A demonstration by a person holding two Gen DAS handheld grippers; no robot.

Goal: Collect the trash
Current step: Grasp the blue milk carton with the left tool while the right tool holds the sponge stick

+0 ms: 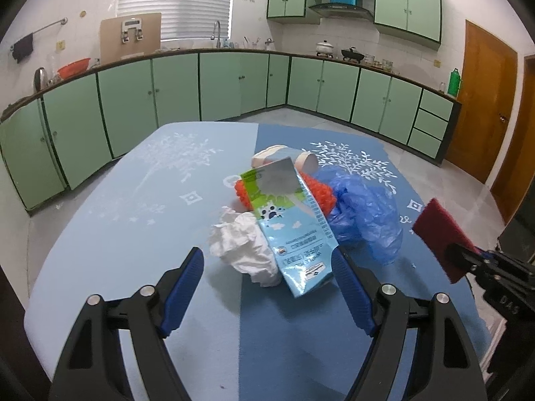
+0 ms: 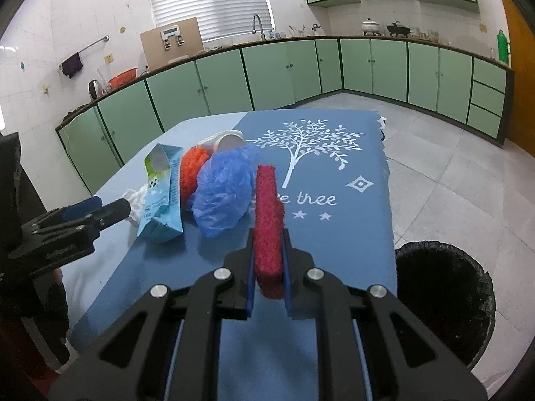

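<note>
Right gripper [image 2: 267,267] clamped on a dark red, coarse-fibred rectangular scouring pad [image 2: 267,220]; left gripper [image 1: 267,267] stands wide apart, holding nothing.

The pad is a flat slab gripped on edge at its near end, its long axis running straight out along the fingers, away and slightly downward, above the dark blue tablecloth with a white tree print [image 2: 334,234]. The rest of the trash is heaped mid-table: a crumpled white tissue [image 1: 244,247], a flattened glossy light-blue carton [image 1: 294,234] with its open end pointing away, an orange knobbly mesh lump [image 1: 321,193] and a crinkled translucent blue plastic bag [image 1: 367,214], all touching. The black-lined round bin [image 2: 444,300] stands on the floor just beside the table's right edge.
</note>
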